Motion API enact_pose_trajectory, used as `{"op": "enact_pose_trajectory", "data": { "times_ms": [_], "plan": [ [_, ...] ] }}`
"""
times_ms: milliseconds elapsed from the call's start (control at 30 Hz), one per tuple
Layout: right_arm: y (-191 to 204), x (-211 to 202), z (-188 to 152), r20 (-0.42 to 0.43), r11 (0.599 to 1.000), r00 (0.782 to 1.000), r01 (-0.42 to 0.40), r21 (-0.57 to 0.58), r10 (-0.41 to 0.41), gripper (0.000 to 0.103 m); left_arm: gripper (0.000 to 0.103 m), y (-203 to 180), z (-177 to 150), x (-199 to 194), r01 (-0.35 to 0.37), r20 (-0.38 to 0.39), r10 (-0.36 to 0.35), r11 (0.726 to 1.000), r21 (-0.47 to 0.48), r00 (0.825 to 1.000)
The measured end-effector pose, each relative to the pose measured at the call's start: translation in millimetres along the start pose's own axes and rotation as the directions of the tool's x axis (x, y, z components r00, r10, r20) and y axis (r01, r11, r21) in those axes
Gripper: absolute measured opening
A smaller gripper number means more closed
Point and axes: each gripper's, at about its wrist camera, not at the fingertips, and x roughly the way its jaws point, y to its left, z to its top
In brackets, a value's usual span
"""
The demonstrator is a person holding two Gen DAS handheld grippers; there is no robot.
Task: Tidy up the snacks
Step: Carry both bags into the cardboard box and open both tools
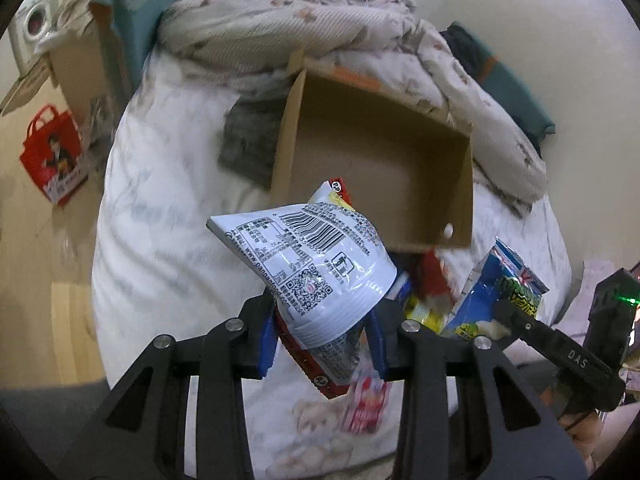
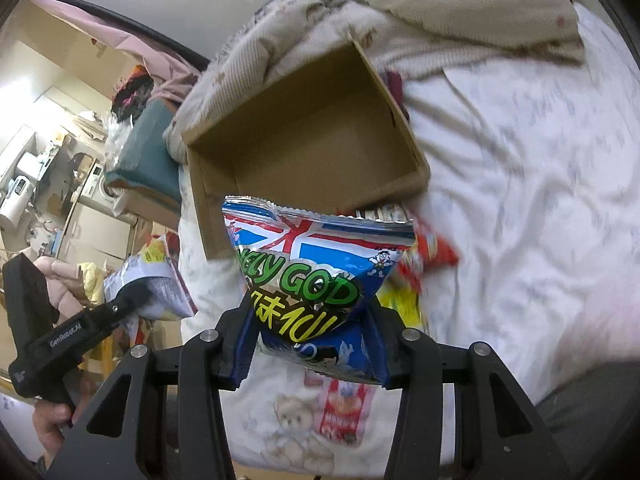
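Cardboard box (image 1: 384,148) lying open on white bedding (image 1: 160,240) | left gripper (image 1: 324,344) pinching white barcode snack bag (image 1: 316,264) | right gripper (image 2: 312,344) clamping blue snack bag (image 2: 316,264) | both bags hanging just before box | loose snacks (image 2: 424,256) lying beside box.

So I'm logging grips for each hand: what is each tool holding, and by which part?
The left tool pinches the white snack bag by its crimped end. The right tool clamps the blue snack bag near its lower end.
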Motion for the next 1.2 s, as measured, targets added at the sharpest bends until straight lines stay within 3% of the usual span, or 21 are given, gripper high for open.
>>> {"op": "enact_pose_trajectory", "data": {
  "times_ms": [267, 500, 600, 800, 933, 1200],
  "plan": [
    [16, 18, 62, 0.051, 0.998, 0.999, -0.006, -0.065, 0.009, 0.049, 0.033, -29, 60, 33, -0.055, 0.053, 0.052, 0.996, 0.071, 0.997],
    [23, 60, 113, 0.078, 0.994, 0.997, -0.001, -0.108, 0.009, 0.049, 0.033, -47, 84, 65, -0.103, 0.13, 0.084, 0.984, 0.143, 0.988],
    [18, 75, 115, 0.085, 0.994, 0.996, -0.003, -0.113, 0.013, 0.049, 0.033, -45, 83, 82, -0.112, 0.139, 0.09, 0.982, 0.154, 0.986],
    [-5, 110, 108, -0.001, 0.998, 1.0, 0.015, -0.063, -0.015, 0.049, 0.033, -38, 79, 111, -0.084, 0.105, 0.066, 0.98, 0.182, 0.992],
    [-1, 118, 110, -0.01, 0.993, 0.997, 0.078, -0.092, -0.079, 0.049, 0.033, -36, 79, 122, -0.098, 0.09, 0.082, 0.977, 0.192, 0.993],
    [0, 131, 110, -0.071, 0.995, 0.995, 0.07, -0.072, -0.075, 0.05, 0.034, -39, 74, 130, -0.125, 0.092, 0.107, 0.967, 0.223, 0.99]
  ]
}}
